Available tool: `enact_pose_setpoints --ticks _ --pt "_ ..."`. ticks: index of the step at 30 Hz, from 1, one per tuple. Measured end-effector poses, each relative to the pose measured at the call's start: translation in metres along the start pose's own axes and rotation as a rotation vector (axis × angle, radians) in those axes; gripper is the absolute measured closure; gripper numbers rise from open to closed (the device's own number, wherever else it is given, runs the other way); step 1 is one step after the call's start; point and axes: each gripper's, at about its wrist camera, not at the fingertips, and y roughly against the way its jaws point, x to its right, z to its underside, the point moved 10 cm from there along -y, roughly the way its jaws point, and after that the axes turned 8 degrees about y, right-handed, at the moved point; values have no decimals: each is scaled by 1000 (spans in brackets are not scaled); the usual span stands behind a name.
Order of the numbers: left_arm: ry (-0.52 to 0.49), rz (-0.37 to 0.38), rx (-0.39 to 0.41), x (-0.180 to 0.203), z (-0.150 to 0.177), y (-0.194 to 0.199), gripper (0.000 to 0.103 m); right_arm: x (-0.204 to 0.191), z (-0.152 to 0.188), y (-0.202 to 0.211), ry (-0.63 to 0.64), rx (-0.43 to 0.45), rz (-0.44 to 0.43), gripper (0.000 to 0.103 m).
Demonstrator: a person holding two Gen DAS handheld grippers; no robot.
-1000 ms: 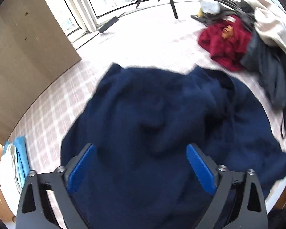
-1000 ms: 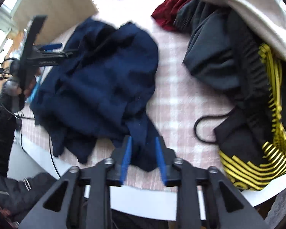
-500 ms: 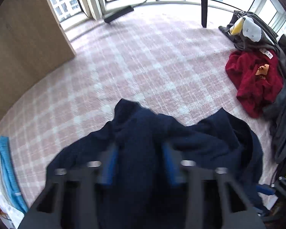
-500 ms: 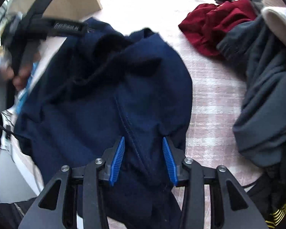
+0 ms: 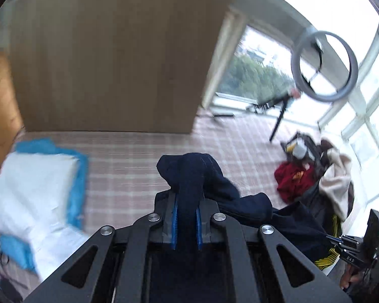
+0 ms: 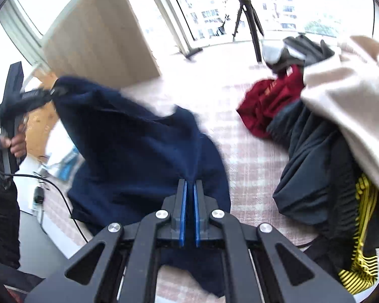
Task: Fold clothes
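Observation:
A navy blue garment (image 5: 187,169) hangs stretched between my two grippers above the pink plaid surface (image 5: 128,156). My left gripper (image 5: 187,202) has its jaws closing on a thick bunch of the navy cloth, and the blue pads press on it. In the right wrist view the garment (image 6: 139,139) drapes from the left gripper (image 6: 50,92), held high at the left by a hand, down to my right gripper (image 6: 188,184). The right gripper's jaws are closing tight on a thin fold, with the pads almost touching. The garment's lower part sags out of sight under the grippers.
A heap of clothes lies to the right: a red garment (image 6: 265,106), a beige one (image 6: 341,88) and a dark one with yellow stripes (image 6: 361,202). White and blue folded cloth (image 5: 38,189) sits at the left. A wooden panel (image 5: 113,50), a tripod (image 6: 250,12) and a ring light (image 5: 324,67) stand behind.
Both grippers have closed on the navy garment and risen, lifting it off the surface. The left one went from wide open to clamped, rolled, and swung up toward the wooden panel.

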Motion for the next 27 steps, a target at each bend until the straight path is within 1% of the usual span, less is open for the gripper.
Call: enact_pose_setpoints --ticks 3,5,6,7,8,10,11,12,13,14,15,16,17,19,21,23,25,27 --pt "91 -22 61 -50 14 57 93 -19 -14 21 27 45 -33 98" --pt "134 -42 76 -78 30 83 93 -25 -18 32 36 70 -43 98" --pt "144 -68 71 -92 41 89 93 -26 -19 33 43 70 -40 98" --pt "154 -95 66 -106 51 94 92 -27 -17 26 55 51 -24 98" --pt "157 -144 34 -121 63 88 90 -29 -15 18 67 32 -9 98" --pt "163 -243 -41 -152 88 71 82 -33 -12 2 96 -8 19 98" --pt "175 -276 -72 -165 99 62 82 -41 -10 -10 125 -27 23 96" --pt "188 -310 -104 -178 109 52 84 -53 -8 -23 166 -48 16 95" --pt "201 -343 -136 -192 120 43 85 -67 -5 -37 216 -79 2 90" --pt "210 -337 -140 -196 125 40 85 -82 -3 -50 267 -103 -7 79" --pt "219 -331 -144 -201 130 37 84 -95 -3 -64 321 -112 -9 73" --pt "222 -322 -137 -203 131 38 81 -106 -4 -78 373 -114 -7 62" --pt "224 -312 -130 -205 132 40 79 -116 -5 -93 422 -123 -1 54" --pt "214 -309 -113 -208 133 48 74 -129 -6 -125 506 -166 21 54" --pt "192 -287 -113 -205 132 52 70 -140 -5 -155 576 -213 23 54" --pt "176 -270 -122 -203 138 54 69 -144 -2 -179 625 -253 48 54" --pt "173 -269 -135 -204 142 54 69 -144 -1 -200 658 -276 65 54" --pt "171 -267 -148 -206 147 54 69 -143 1 -209 664 -288 61 55"
